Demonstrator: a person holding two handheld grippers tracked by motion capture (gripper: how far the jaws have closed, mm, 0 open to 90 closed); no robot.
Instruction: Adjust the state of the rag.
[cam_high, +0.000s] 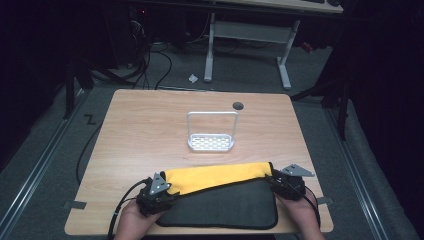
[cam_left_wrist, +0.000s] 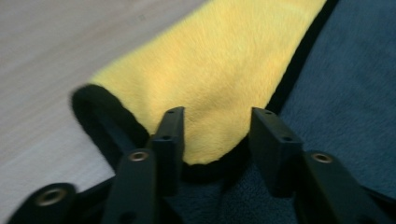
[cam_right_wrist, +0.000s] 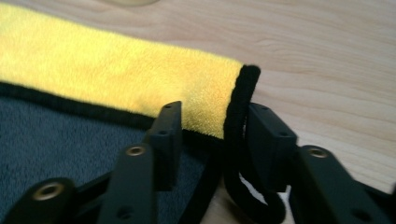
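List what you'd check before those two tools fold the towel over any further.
1. Left tool around its towel corner: ok, the corner sits between the open jaws, not yet pinched.
2. Right tool around its corner: ok, the black hem lies in the gap.
3. Folded yellow strip even: not ok, it slants in the high view.
4. Rack clear of the towel: ok, apart.
5. Towel fully on the table: ok.

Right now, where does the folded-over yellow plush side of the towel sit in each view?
High view: yellow plush fold, near table edge, between both grippers.
Left gripper view: upper centre, corner between the jaws.
Right gripper view: upper left.
Shared landmark: the towel's black trim.
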